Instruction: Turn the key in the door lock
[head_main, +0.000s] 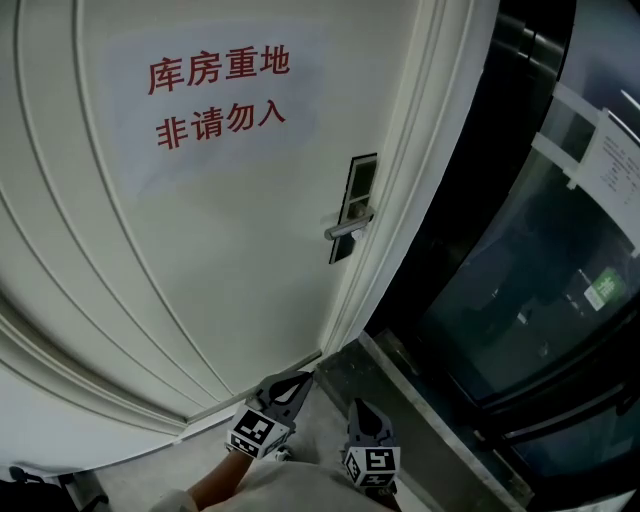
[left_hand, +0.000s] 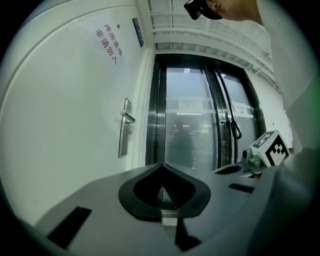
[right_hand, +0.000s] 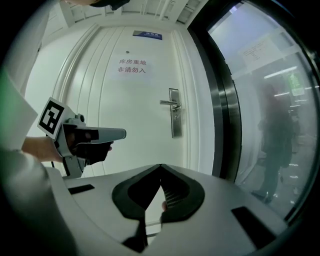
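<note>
The left hand-held gripper (head_main: 298, 380) and the right hand-held gripper (head_main: 358, 406) are both closed narrow on nothing visible, so the person should probably lift one steadily toward the lock plate (head_main: 362, 185) at 1 o'clock (no key is seen there), aiming below the lever handle (head_main: 348, 229).

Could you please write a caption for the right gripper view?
Shut right gripper faces the white door and its lever handle, with the left gripper alongside.
</note>
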